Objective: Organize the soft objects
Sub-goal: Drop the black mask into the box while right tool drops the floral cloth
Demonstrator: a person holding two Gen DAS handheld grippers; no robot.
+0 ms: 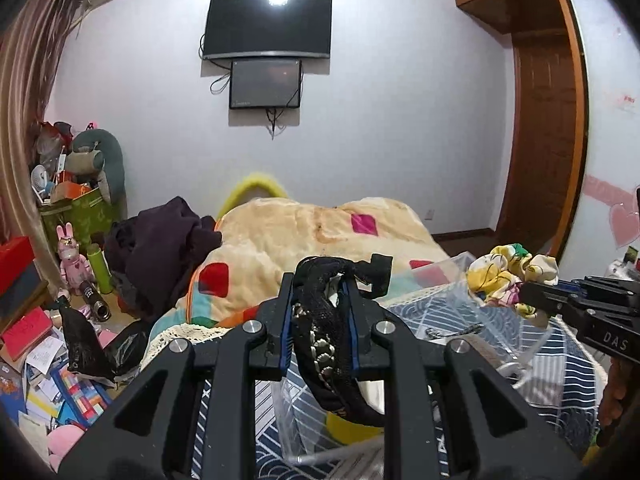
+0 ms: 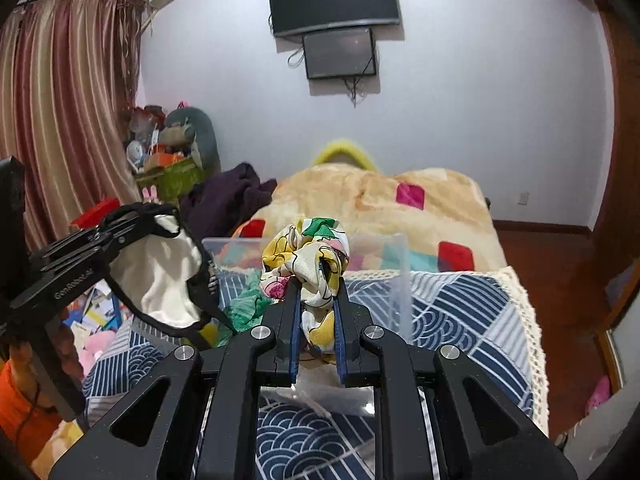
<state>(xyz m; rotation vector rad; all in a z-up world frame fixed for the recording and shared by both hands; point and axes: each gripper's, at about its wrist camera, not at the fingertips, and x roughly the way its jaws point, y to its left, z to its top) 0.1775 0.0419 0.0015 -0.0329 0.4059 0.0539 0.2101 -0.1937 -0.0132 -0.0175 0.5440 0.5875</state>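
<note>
My left gripper [image 1: 318,282] is shut on a black lace garment [image 1: 326,320] with a cream lining, held above the bed; it also shows at the left of the right wrist view [image 2: 160,276]. My right gripper [image 2: 318,276] is shut on a yellow, white and green patterned cloth [image 2: 308,252], held over a clear plastic box [image 2: 394,264]; in the left wrist view the cloth [image 1: 508,276] hangs at the right above that box [image 1: 472,300]. A green cloth [image 2: 246,308] lies in the box.
The bed has a blue-and-white patterned cover [image 2: 460,312] and a beige blanket with coloured squares [image 1: 304,236]. A dark purple garment [image 1: 160,248] lies on its left side. Books, toys and boxes [image 1: 60,360] litter the floor at the left. Two screens [image 1: 268,52] hang on the wall.
</note>
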